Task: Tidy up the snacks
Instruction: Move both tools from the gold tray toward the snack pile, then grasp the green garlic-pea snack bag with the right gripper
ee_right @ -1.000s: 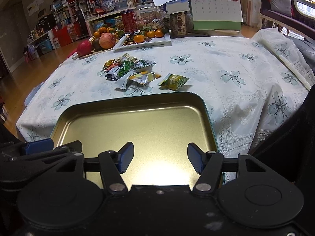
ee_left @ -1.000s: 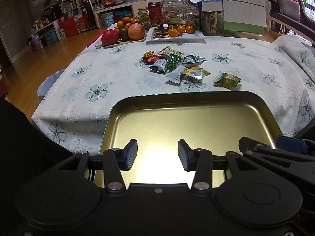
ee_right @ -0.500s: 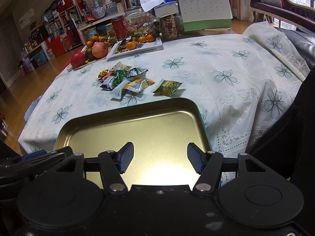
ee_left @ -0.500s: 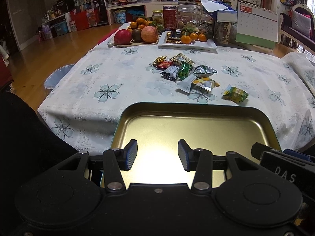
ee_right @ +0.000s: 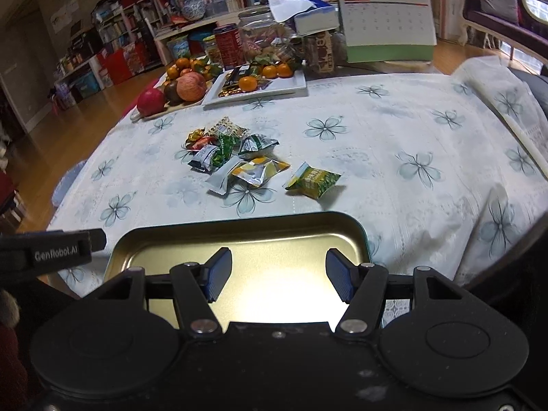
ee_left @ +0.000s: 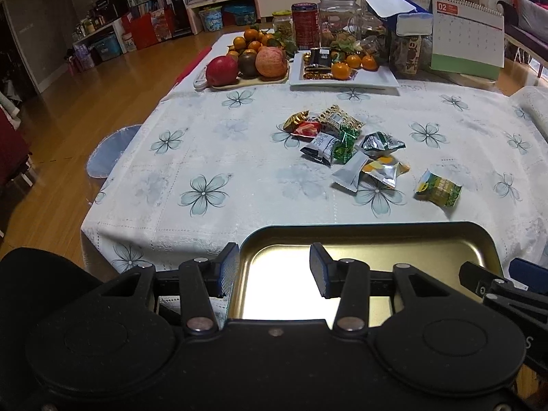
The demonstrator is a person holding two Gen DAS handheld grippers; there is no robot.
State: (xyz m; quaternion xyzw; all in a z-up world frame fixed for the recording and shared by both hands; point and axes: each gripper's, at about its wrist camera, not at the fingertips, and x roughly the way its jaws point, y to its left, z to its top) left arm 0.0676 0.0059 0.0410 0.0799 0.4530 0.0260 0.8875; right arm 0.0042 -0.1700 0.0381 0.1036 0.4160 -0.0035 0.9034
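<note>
A gold metal tray (ee_left: 376, 233) (ee_right: 239, 231) lies empty at the table's near edge. Beyond it a pile of several wrapped snacks (ee_left: 342, 140) (ee_right: 226, 150) lies on the flowered tablecloth, with one green-yellow packet (ee_left: 438, 188) (ee_right: 313, 179) apart to the right. My left gripper (ee_left: 274, 272) is open and empty above the tray's left rim. My right gripper (ee_right: 277, 279) is open and empty above the tray's right half. Both are well short of the snacks.
At the table's far side stand a wooden board with apples and oranges (ee_left: 246, 65), a white plate with tangerines and sweets (ee_left: 342, 75), jars (ee_left: 337, 13), a tissue box and a desk calendar (ee_left: 465, 37). The table edge drops to wooden floor on the left.
Both grippers have risen and pulled back, so the tray sits lower in both views. The left gripper has shifted left over the tray's left rim. Nothing on the table has moved.
</note>
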